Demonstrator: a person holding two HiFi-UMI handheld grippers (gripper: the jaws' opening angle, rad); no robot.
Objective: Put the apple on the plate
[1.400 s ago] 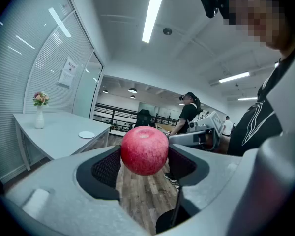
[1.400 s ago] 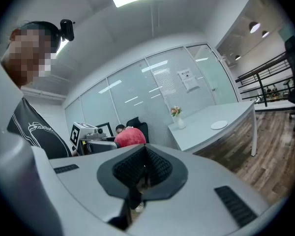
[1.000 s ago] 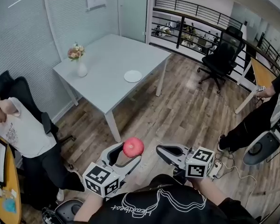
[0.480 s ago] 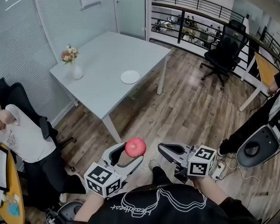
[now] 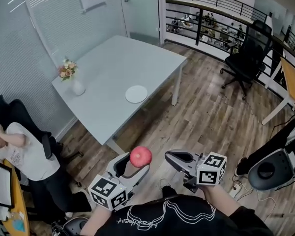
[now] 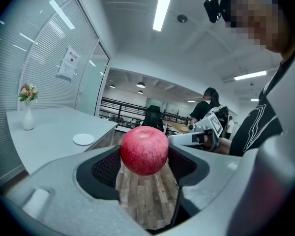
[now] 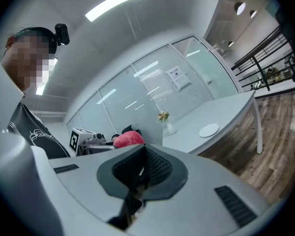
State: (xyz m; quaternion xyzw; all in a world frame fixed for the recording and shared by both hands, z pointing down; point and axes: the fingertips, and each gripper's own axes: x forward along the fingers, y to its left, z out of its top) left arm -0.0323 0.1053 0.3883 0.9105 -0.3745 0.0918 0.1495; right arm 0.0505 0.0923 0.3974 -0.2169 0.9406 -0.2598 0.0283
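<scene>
Well, the left hand-held gripper (image 5: 136,165) pinches the apple (image 5: 140,157) by its tips and the right hand-held gripper (image 5: 171,157) is closed, empty; a jolt before the far plate (image 5: 136,94) could drop it.

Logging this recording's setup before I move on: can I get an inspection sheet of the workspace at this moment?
Surface: pale table across the wood floor, mostly bare.
Job's things: red apple carried in the left hand-held gripper; white plate on the table, empty.
Clutter: vase of flowers near the table's left corner.
Grippers: left one shut on the apple; right hand-held gripper shut, empty.
Cables: white power strip with its cord on the floor at the right.
Surroundings: seated person at the left, black office chair, railing.
</scene>
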